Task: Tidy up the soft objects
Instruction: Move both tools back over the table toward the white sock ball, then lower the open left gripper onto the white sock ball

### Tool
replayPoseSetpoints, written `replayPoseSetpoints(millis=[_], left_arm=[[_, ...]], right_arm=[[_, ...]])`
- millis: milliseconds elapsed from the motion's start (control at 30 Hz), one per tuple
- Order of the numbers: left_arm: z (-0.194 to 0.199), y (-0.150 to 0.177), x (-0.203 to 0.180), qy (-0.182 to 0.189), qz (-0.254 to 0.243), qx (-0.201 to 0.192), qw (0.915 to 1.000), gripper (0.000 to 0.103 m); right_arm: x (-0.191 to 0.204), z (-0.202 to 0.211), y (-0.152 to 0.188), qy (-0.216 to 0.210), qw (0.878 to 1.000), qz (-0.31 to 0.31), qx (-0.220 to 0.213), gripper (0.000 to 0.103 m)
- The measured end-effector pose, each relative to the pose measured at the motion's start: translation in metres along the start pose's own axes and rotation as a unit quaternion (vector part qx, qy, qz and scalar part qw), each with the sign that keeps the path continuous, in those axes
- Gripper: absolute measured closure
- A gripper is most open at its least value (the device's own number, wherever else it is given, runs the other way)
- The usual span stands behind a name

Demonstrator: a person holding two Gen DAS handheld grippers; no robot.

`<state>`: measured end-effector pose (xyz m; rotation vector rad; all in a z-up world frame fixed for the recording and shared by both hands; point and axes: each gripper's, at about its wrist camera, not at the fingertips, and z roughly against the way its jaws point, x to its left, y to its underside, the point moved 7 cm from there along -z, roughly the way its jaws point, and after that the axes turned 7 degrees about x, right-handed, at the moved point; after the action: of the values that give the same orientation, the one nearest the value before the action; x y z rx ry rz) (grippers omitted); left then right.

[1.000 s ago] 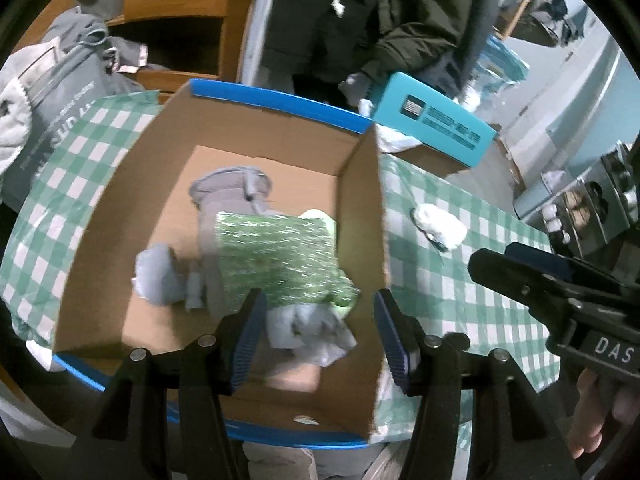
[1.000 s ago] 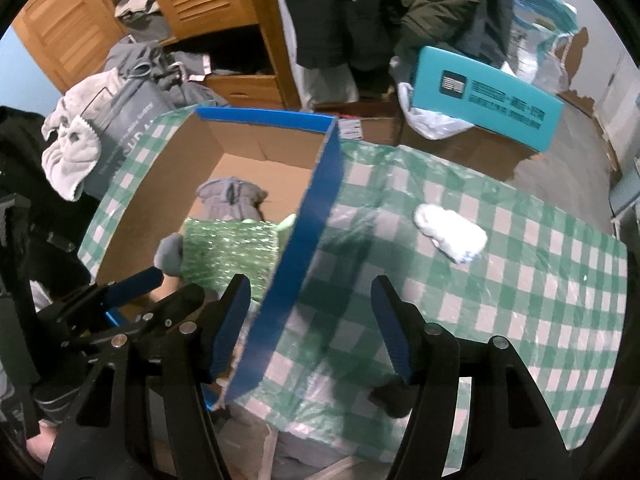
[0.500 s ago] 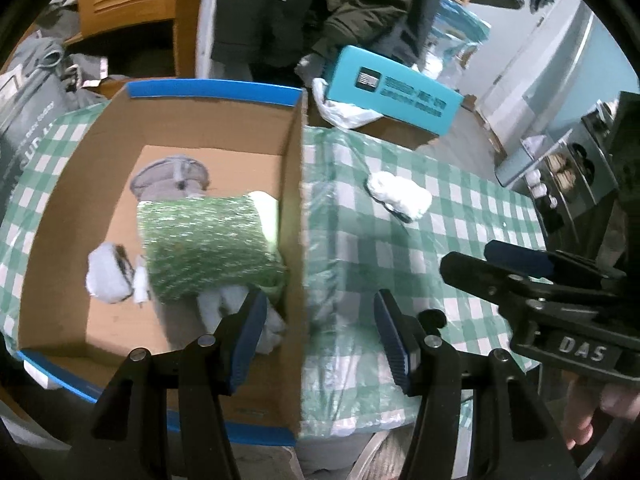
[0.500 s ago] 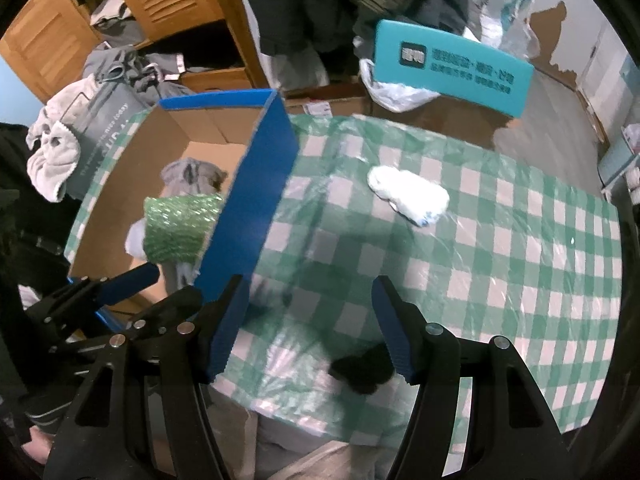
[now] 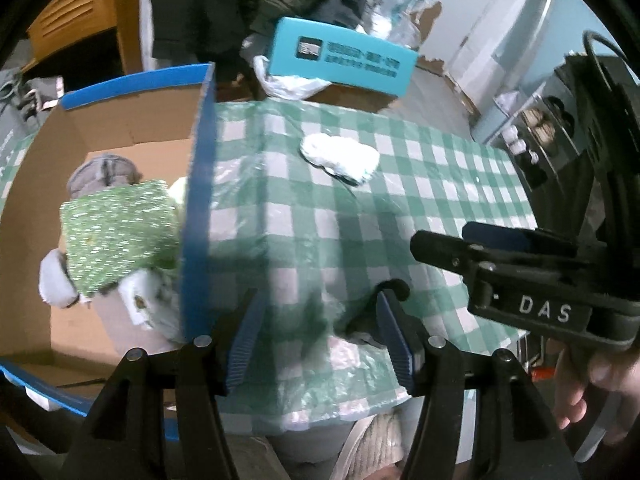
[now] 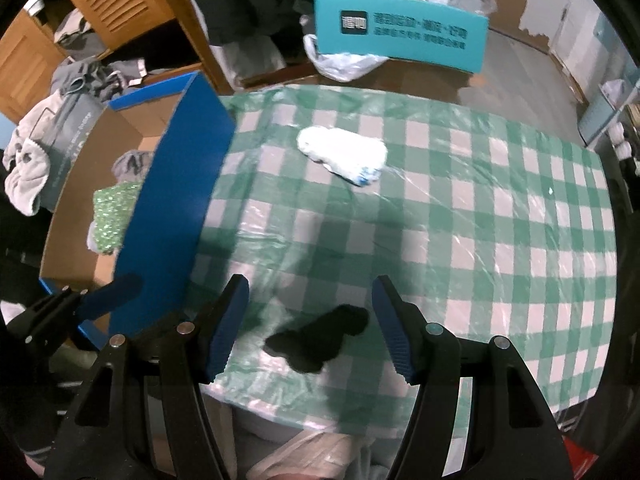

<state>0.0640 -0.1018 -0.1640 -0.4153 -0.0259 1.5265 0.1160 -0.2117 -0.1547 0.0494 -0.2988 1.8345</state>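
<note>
A blue-sided cardboard box (image 5: pixel 198 200) stands on the left of the green checked tablecloth (image 6: pixel 480 240). Inside it lie a sparkly green cloth (image 5: pixel 116 232) and grey soft pieces (image 5: pixel 102 168). A white knitted glove (image 6: pixel 342 154) lies flat on the cloth mid-table. A small black soft item (image 6: pixel 320 340) rests near the table's front edge. My right gripper (image 6: pixel 310 284) hangs open above it, and the pads do not touch it. My left gripper (image 5: pixel 320 304) hovers just right of the box wall; its jaws are opening with nothing between them.
A teal carton (image 6: pixel 400 32) sits on a brown box behind the table, beside a white plastic bag (image 6: pixel 344 64). Wooden cupboards (image 6: pixel 120 0) and a heap of clothes (image 6: pixel 60 120) are at the back left. A person's hand (image 5: pixel 592 380) holds the right tool.
Both grippers have moved right, from above the box to above the tablecloth. The black item has come into view under the right gripper's fingers.
</note>
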Motion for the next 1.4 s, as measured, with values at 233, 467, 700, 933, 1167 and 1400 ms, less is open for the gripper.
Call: replayPoseSetpoints(millis=[233, 467, 700, 933, 1167, 1400], left_arm=[[-0.02, 0.01, -0.02, 0.0, -0.024, 0.024, 0.9994, 0.043], [-0.046, 0.023, -0.016, -0.011, -0.023, 0.058, 0.998, 0.043], [-0.056, 0.028, 0.001, -0.002, 0.009, 0.072, 0.9974, 0.043], [-0.06, 0.032, 0.001, 0.007, 0.001, 0.08, 0.9967, 0.043], [-0.061, 0.035, 0.001, 0.004, -0.004, 0.085, 0.9964, 0.043], [-0.065, 0.037, 0.001, 0.006, 0.002, 0.091, 0.9958, 0.043]], right_arm=[[-0.02, -0.01, 0.01, 0.006, 1.0, -0.016, 0.012, 0.039], [-0.033, -0.03, 0.022, 0.01, 0.999, -0.028, 0.038, 0.039], [-0.037, -0.041, 0.028, 0.0, 0.998, -0.043, 0.054, 0.039], [-0.032, -0.048, 0.033, -0.002, 0.997, -0.042, 0.064, 0.039], [-0.02, -0.063, 0.042, -0.017, 0.996, -0.038, 0.085, 0.039], [-0.015, -0.082, 0.051, -0.06, 0.989, -0.06, 0.121, 0.039]])
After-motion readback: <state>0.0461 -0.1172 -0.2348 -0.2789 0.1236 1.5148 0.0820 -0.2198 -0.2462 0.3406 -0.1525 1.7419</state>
